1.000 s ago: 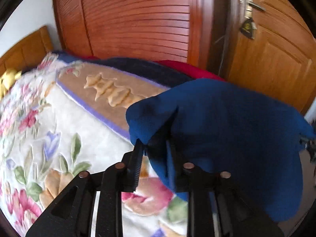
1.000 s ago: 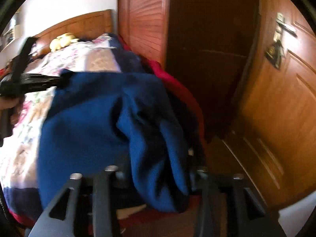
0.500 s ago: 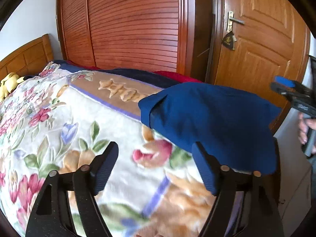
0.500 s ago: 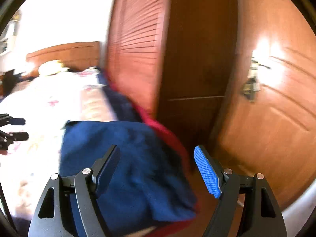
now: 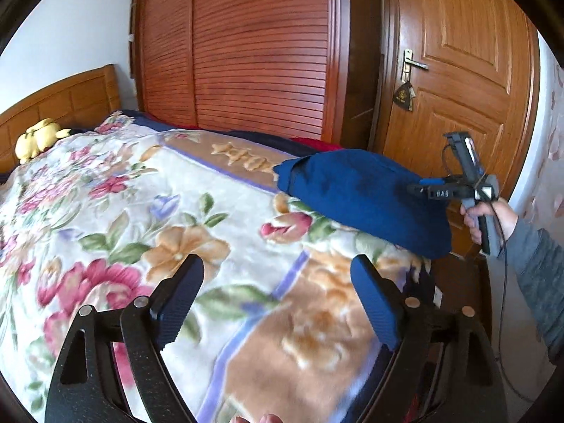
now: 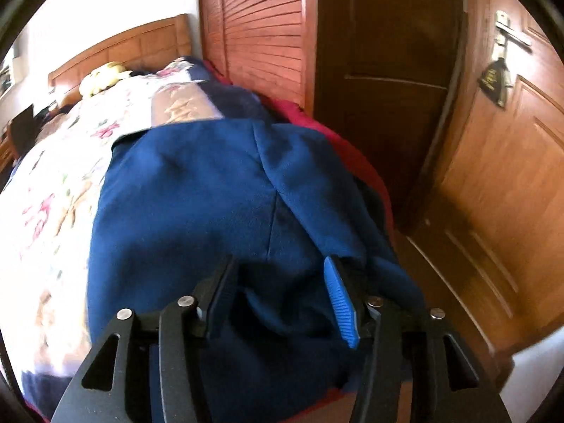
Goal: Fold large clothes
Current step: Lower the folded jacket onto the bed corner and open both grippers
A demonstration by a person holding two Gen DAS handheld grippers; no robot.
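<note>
A: Where's the garment?
B: The blue garment (image 5: 363,194) lies folded at the corner of the floral blanket (image 5: 141,211) on the bed, near the wooden door (image 5: 458,70).
A: And the grippers?
B: The left gripper (image 5: 278,303) has just been opening and stands wide, with nothing between its jaws. The right gripper (image 6: 278,292) has just been closing, with blue cloth between its jaws; whether it grips, I cannot tell.

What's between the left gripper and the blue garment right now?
Only bare floral blanket; the left wrist view shows the open left gripper short of the blue garment, nothing else between.
</note>
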